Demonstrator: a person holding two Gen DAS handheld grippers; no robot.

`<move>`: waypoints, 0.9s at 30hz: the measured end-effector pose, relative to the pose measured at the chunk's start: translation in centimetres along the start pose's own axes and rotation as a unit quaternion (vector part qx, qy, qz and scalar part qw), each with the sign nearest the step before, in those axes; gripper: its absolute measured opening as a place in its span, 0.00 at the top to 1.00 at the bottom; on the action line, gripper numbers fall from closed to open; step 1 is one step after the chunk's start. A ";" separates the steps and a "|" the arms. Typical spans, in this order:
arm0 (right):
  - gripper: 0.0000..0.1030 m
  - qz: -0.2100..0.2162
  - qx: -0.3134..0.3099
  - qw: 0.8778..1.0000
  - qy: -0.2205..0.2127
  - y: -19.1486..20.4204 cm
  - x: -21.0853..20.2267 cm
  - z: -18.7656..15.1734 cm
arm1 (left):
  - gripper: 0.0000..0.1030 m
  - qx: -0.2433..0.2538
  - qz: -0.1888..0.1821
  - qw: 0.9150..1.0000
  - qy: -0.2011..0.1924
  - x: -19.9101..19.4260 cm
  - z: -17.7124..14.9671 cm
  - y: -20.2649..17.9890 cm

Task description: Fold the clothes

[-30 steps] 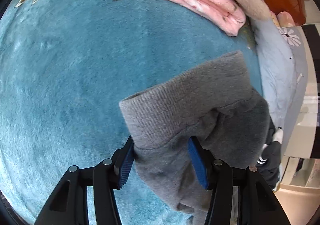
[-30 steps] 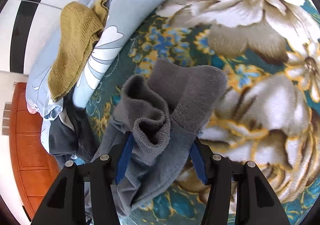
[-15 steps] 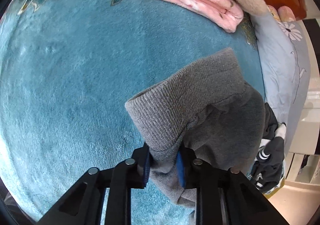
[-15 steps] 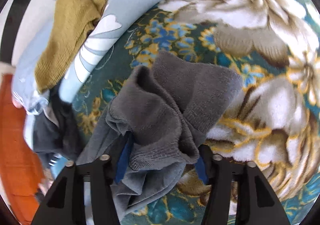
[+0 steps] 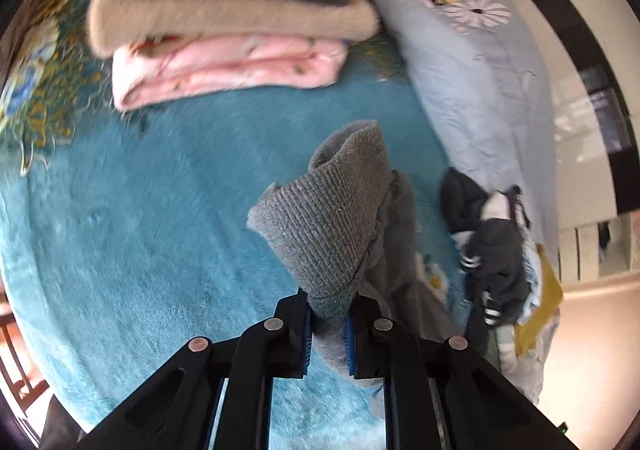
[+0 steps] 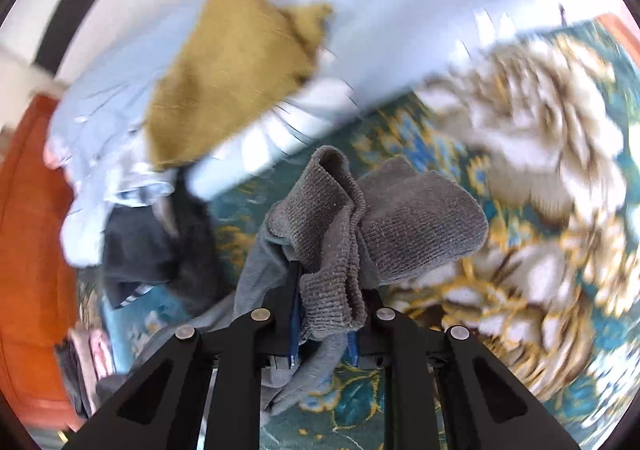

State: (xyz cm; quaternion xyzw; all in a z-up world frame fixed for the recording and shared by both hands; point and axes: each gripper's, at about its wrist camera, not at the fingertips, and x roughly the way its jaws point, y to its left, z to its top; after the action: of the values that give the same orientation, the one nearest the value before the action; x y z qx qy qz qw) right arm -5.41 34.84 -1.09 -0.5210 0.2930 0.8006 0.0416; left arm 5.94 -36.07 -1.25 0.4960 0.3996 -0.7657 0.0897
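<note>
A soft, limp grey knit garment (image 5: 336, 218) is being pinched at its ribbed band, above the teal blanket (image 5: 120, 230), by the left gripper (image 5: 327, 334), its jaws closing. Its right gripper (image 6: 323, 330) is closing on bunched ribbing (image 6: 332, 250). The garment's length is hanging downward; ribbed edges seem the surest hold.

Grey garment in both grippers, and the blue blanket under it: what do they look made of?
Grey garment: knit fabric, likely cotton or a blend; ribbed rows show on the cuff, matte and soft. Blue blanket: plush fleece, probably synthetic; short fuzzy pile with a slight sheen.
</note>
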 end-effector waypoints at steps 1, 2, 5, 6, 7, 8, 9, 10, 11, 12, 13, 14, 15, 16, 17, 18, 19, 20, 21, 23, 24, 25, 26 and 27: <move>0.82 0.009 -0.007 1.000 -0.004 0.5 -1.3 0.3 | 0.87 0.005 -0.010 1.000 0.000 -1.2 -0.1 -0.2; 0.82 0.018 -0.014 1.000 -0.009 0.9 -2.5 0.5 | 0.87 0.012 -0.019 1.000 0.001 -2.6 -0.1 0.0; 0.83 0.039 -0.046 0.998 -0.030 1.5 -7.4 0.5 | 0.87 0.048 -0.020 0.999 0.000 -5.6 0.6 0.3; 0.83 0.042 -0.055 0.997 -0.035 1.3 -8.6 0.2 | 0.87 0.061 -0.009 0.998 -0.003 -6.1 0.5 0.9; 0.82 0.037 -0.057 0.997 -0.035 0.8 -9.0 -0.1 | 0.87 0.067 0.002 0.998 -0.006 -5.9 0.5 2.1; 0.82 0.027 -0.053 0.998 -0.026 -0.2 -8.6 -0.7 | 0.87 0.069 0.013 0.998 -0.005 -5.0 0.4 2.8; 0.82 0.016 -0.047 0.999 -0.012 -1.4 -7.6 -1.4 | 0.87 0.063 0.026 0.998 0.003 -3.0 0.0 3.3; 0.82 0.005 -0.041 0.999 0.004 -2.6 -6.2 -2.2 | 0.87 0.051 0.042 0.998 0.019 -1.5 -0.8 5.0; 0.82 -0.005 -0.031 0.999 0.023 -4.0 -4.4 -3.3 | 0.87 0.037 0.057 0.997 0.035 -0.2 -1.6 6.5; 0.82 -0.018 -0.013 0.999 0.042 -5.5 -2.6 -4.3 | 0.87 0.022 0.072 0.996 0.050 1.0 -2.5 8.0; 0.82 -0.032 0.013 0.997 0.061 -7.1 -0.7 -5.3 | 0.87 0.008 0.084 0.995 0.060 2.2 -3.5 9.4; 0.82 -0.046 0.038 0.995 0.080 -8.5 0.9 -6.3 | 0.87 -0.004 0.092 0.994 0.065 3.0 -4.3 10.7; 0.82 -0.058 0.054 0.993 0.093 -9.4 2.1 -7.1 | 0.87 -0.017 0.094 0.993 0.068 3.5 -4.9 11.7; 0.82 -0.065 0.054 0.992 0.098 -9.8 2.7 -7.5 | 0.87 -0.030 0.083 0.994 0.067 3.4 -5.1 12.3; 0.82 -0.067 0.047 0.992 0.100 -9.8 2.9 -7.4 | 0.87 -0.044 0.072 0.994 0.066 3.3 -5.2 12.9; 0.82 -0.069 0.039 0.992 0.102 -9.9 3.2 -7.4 | 0.87 -0.058 0.061 0.994 0.064 3.1 -5.3 13.5; 0.82 -0.069 0.034 0.992 0.104 -9.8 3.3 -7.3 | 0.87 -0.065 0.054 0.994 0.063 3.1 -5.3 13.7; 0.82 -0.067 0.032 0.992 0.106 -9.5 3.3 -7.0 | 0.87 -0.063 0.055 0.994 0.064 3.0 -5.1 13.4; 0.82 -0.065 0.030 0.992 0.108 -9.3 3.3 -6.9 | 0.86 -0.060 0.056 0.995 0.064 2.9 -4.9 13.0; 0.81 -0.066 0.027 0.991 0.111 -9.1 3.4 -7.1 | 0.83 -0.043 0.066 0.995 0.067 2.8 -4.7 12.0; 0.80 -0.066 0.026 0.991 0.114 -9.1 3.4 -7.2 | 0.81 -0.031 0.072 0.995 0.069 2.7 -4.7 11.5; 0.80 -0.063 0.026 0.991 0.118 -9.2 3.4 -7.2 | 0.79 -0.020 0.079 0.994 0.071 2.7 -4.7 10.9; 0.78 -0.059 0.026 0.991 0.121 -9.4 3.2 -7.2 | 0.77 -0.013 0.086 0.994 0.071 2.5 -4.7 10.4; 0.76 -0.054 0.028 0.991 0.123 -9.7 3.0 -7.2 | 0.73 -0.013 0.094 0.993 0.067 2.1 -4.9 10.3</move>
State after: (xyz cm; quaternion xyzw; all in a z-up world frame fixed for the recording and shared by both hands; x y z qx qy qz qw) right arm 2.70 38.41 -9.87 -0.6291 0.2900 0.7185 0.0626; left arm 13.74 -38.92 -9.29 0.5801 0.3662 -0.7138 0.1412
